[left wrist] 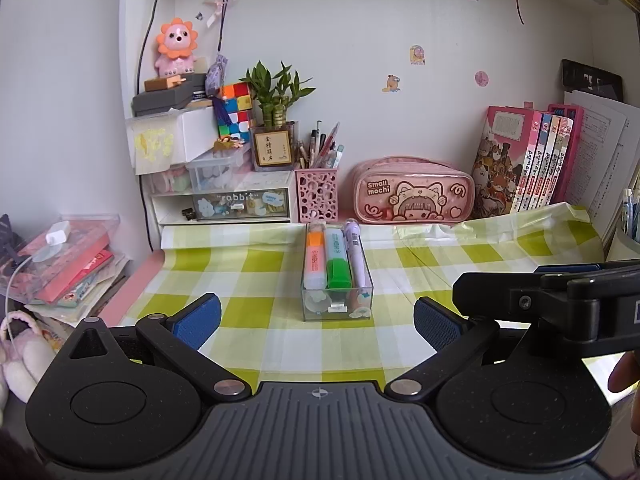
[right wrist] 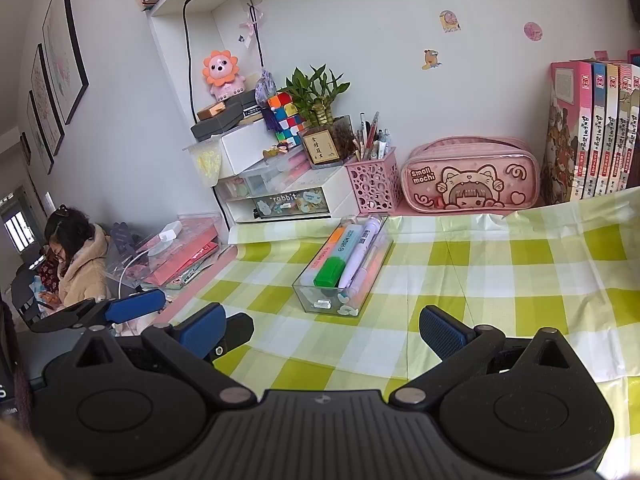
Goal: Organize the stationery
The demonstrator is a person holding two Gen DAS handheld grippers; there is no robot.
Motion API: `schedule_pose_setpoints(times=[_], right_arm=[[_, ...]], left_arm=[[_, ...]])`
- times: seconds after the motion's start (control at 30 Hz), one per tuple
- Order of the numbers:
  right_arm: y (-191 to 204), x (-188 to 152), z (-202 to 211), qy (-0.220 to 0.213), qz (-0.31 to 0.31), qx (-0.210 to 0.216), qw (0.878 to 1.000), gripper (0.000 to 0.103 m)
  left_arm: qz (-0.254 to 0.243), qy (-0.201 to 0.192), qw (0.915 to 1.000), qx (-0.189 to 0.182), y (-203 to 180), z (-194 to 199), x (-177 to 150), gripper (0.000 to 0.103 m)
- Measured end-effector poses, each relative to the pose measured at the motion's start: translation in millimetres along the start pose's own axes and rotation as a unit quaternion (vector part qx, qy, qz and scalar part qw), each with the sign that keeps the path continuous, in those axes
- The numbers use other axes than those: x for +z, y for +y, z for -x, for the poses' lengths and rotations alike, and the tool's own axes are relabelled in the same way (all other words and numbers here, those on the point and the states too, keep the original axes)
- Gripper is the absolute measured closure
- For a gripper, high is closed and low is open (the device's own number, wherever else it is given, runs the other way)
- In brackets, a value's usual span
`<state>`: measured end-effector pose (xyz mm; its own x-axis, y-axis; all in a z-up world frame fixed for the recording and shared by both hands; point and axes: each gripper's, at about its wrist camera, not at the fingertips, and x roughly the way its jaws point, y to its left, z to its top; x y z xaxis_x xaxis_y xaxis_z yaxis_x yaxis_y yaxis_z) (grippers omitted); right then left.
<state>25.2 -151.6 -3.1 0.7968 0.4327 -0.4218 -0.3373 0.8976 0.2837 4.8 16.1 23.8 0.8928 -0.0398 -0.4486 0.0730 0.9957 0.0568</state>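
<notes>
A clear plastic tray [left wrist: 337,312] [right wrist: 316,300] sits on the green checked tablecloth [left wrist: 256,272]. In it lie an orange highlighter [left wrist: 314,258], a green-capped highlighter [left wrist: 338,260] [right wrist: 332,270] and a lilac pen [left wrist: 356,256] [right wrist: 360,256]. My left gripper [left wrist: 318,322] stands open just in front of the tray, nothing between its blue pads. My right gripper [right wrist: 322,330] is open too, near the tray's front corner, and holds nothing. The right gripper's finger shows at the right edge of the left wrist view [left wrist: 560,292].
A pink "Small mochi" pencil case [left wrist: 414,190] [right wrist: 470,182] lies at the back beside a pink pen holder [left wrist: 317,194] [right wrist: 372,184] with several pens. A white drawer unit [left wrist: 224,204], a plant [left wrist: 276,96], books [left wrist: 524,156] and a left-side pile of boxes [left wrist: 68,260] ring the cloth. A person sits far left [right wrist: 76,260].
</notes>
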Motion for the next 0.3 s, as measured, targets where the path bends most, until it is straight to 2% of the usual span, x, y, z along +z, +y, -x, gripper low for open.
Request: schedule_pose_setpoints(times=[0.3], right_arm=[[0.4,1.9,0.7,-0.003,0.001,-0.002,1.0,0.01]], left_arm=[[0.0,-0.003,1.0,-0.002,0.2,1.0,0.0,0.005]])
